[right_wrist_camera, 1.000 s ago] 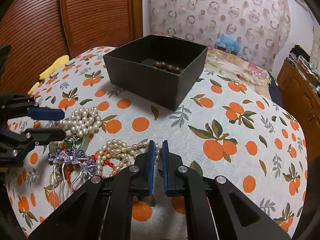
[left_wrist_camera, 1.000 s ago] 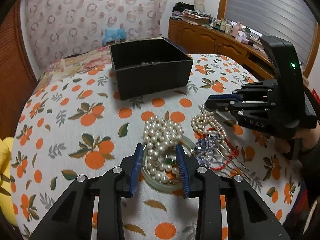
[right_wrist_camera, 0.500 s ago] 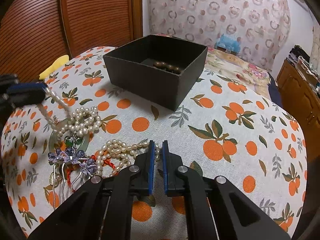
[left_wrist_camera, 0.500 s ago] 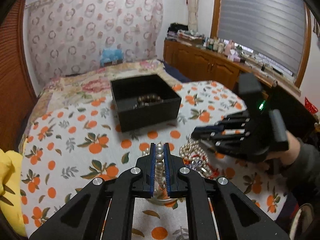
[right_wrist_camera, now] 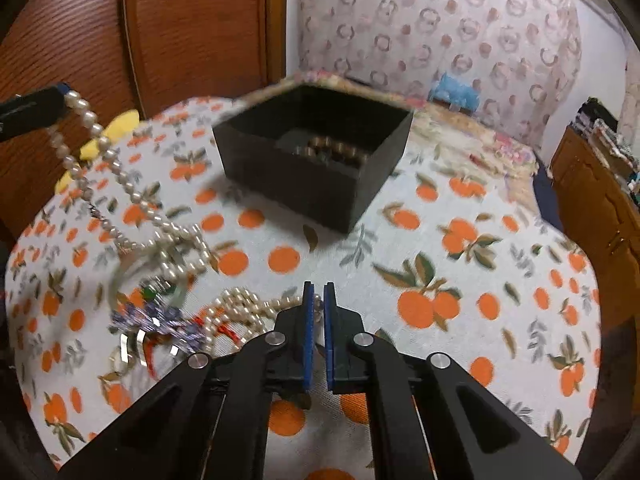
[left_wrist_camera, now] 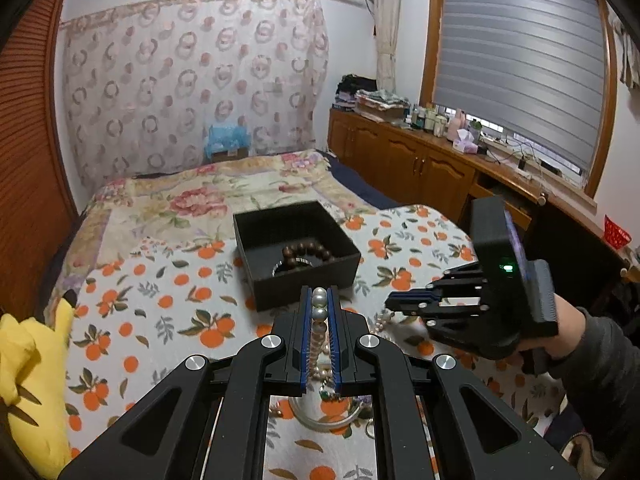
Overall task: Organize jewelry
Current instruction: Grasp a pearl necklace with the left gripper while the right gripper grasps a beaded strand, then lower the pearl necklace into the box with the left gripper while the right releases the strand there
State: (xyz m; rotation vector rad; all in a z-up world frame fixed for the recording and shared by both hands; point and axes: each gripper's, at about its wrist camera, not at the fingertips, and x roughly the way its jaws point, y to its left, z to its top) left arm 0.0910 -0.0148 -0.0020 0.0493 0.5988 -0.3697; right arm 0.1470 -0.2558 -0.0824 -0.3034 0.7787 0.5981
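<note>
The left tongs [left_wrist_camera: 319, 300] are pinching a pearl necklace [left_wrist_camera: 319, 312] between their blue pads, the jaws drawn in tight on the beads with two pearls showing at the tips; in the right wrist view the same tongs are reaching in at ten o'clock, and the strand is hanging from them in a double line, trailing down toward seven o'clock to where its lower end is lying on the orange-print cloth [right_wrist_camera: 460, 248] across a pale bangle [right_wrist_camera: 120, 276]; the right tongs [right_wrist_camera: 319, 292] are pressed nearly together with only a thin slit between the pads and nothing gripped in them, their tips hovering just over a second pearl strand [right_wrist_camera: 248, 304] that is lying on the cloth at about eight o'clock from them; beside that strand, further toward eight o'clock, a purple beaded ornament [right_wrist_camera: 160, 320] and some red cord are lying in a tangle, blurred; the black box [right_wrist_camera: 316, 168] is sitting open on the cloth at twelve o'clock from both tongs, well apart from the jewelry heap, with a dark wooden bead bracelet [left_wrist_camera: 306, 252] lying inside it; a sleeved hand [left_wrist_camera: 560, 320] is holding the right tongs at three o'clock in the left wrist view; a yellow plush toy [left_wrist_camera: 28, 372] is lying at the cloth's edge at nine o'clock.
</note>
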